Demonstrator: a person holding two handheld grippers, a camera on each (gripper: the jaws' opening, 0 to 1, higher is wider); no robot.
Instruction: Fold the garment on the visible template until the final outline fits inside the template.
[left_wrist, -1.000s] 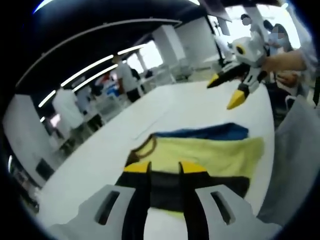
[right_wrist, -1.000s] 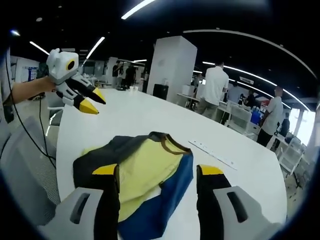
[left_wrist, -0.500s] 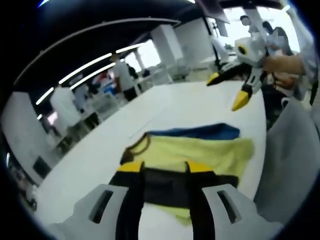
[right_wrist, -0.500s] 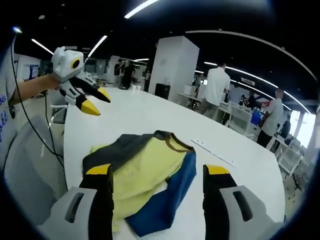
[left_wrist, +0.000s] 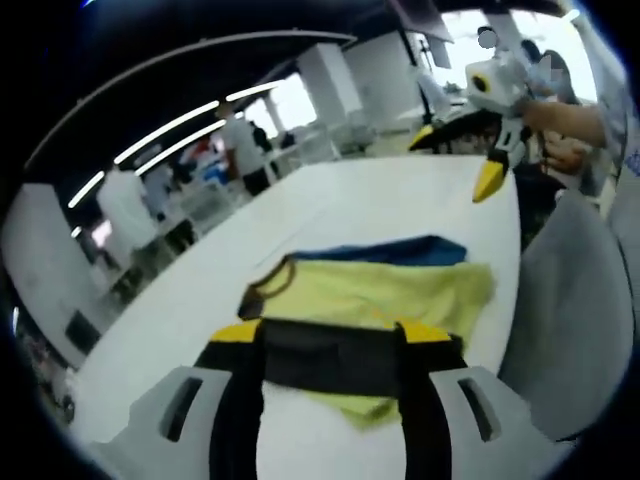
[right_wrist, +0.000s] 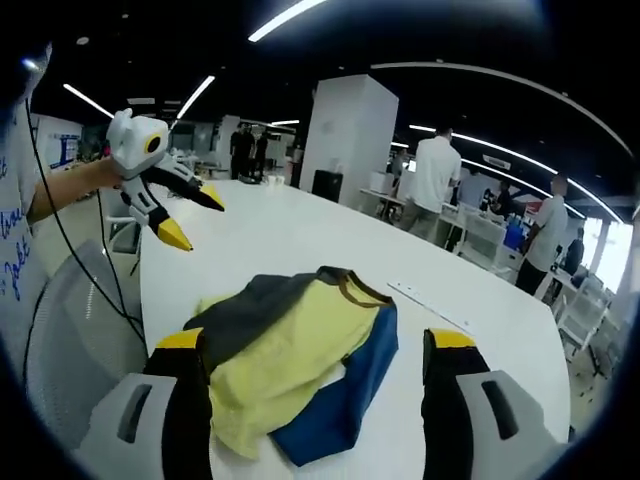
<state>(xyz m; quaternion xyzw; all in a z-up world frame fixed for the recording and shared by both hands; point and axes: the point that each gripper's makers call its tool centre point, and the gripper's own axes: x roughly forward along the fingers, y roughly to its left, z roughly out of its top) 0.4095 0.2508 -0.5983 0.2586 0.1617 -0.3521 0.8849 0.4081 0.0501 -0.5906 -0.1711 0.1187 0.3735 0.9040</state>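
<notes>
While a yellow, navy and dark grey garment (right_wrist: 290, 350) is lying bunched on the white table (right_wrist: 300, 235), both grippers are hovering above it. The left gripper (left_wrist: 330, 340) and right gripper (right_wrist: 315, 345) are spread wide, gripping nothing.

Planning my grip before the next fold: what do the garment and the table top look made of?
The garment looks like soft knit fabric, matte, in yellow, blue and dark panels; it bunches and drapes in folds. The table looks like a hard, smooth white laminate or similar, with a faint sheen, probably slippery under cloth.
</notes>
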